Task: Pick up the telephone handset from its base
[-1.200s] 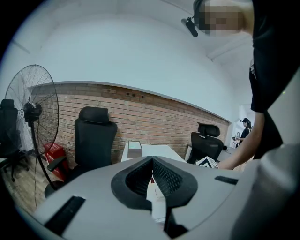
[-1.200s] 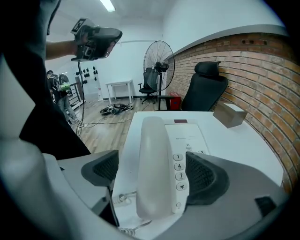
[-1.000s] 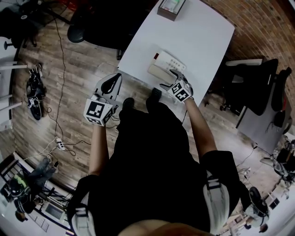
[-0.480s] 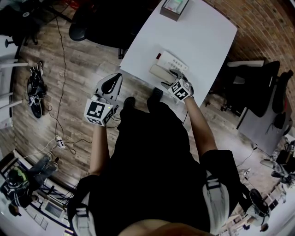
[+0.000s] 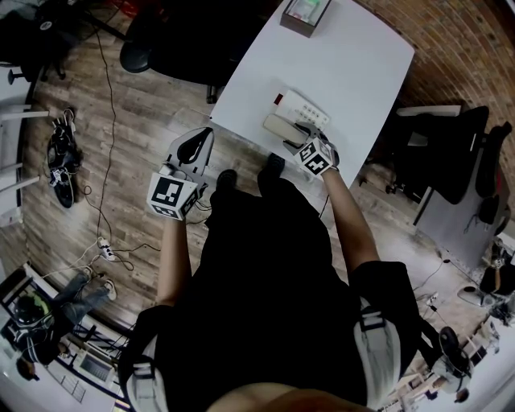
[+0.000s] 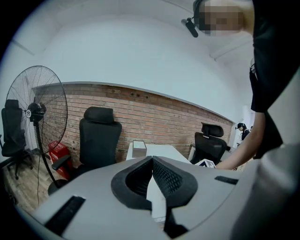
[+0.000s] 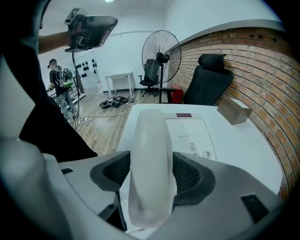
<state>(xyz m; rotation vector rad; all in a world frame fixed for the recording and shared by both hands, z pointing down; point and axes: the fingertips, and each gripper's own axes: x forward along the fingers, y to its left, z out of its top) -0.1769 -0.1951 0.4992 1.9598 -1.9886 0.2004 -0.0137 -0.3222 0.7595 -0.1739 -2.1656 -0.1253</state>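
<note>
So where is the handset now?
Right gripper view: the telephone handset lies left on its base, between the jaws of the right gripper, which have just been closing.

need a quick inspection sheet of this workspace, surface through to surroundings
surface: white table, with the phone near the person's edge.
job's things: handset lying on its base, not yet lifted.
clutter: small box at the table's far end.
grippers: right claw has just been closing, and its pads sit against both sides of the handset; left claw is shut, empty and off the table.
cables: thin cable runs across the wooden floor to a power strip.
surroundings: brick wall, office chairs, standing fan.
</note>
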